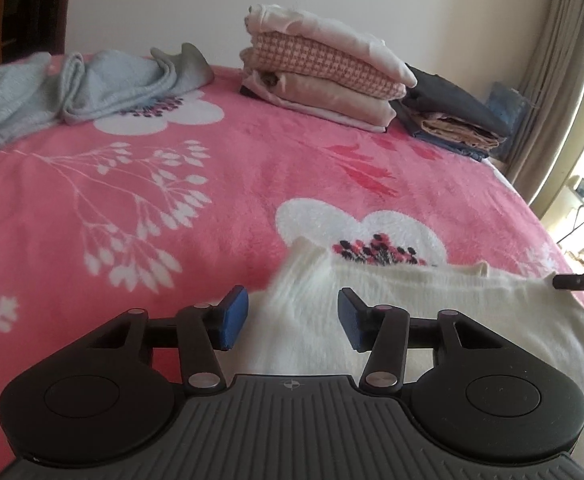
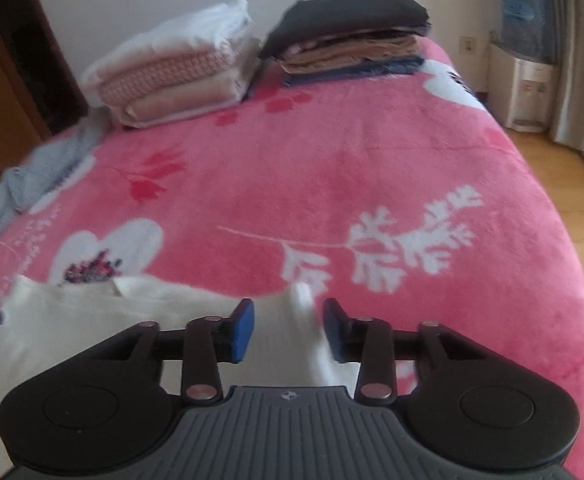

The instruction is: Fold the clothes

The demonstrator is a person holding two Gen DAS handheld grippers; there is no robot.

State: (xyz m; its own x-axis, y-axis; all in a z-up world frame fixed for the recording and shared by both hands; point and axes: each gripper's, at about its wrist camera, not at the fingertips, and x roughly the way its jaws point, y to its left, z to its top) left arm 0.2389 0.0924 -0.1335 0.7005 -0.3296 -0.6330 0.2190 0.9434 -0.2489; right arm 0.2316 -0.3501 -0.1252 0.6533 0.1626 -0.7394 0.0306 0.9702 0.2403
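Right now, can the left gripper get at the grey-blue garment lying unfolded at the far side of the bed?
Probably yes. Open pink blanket lies between the left gripper and the grey-blue garment; nothing stands in between. The jaws are open over the cream garment, not gripping it.

Two low, downward-tilted wrist views, sharing white garment point(image 1: 392, 312) and bed point(image 2: 332, 168).

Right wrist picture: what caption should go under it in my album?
Right gripper open over a cream top on a pink flowered blanket, folded piles behind.
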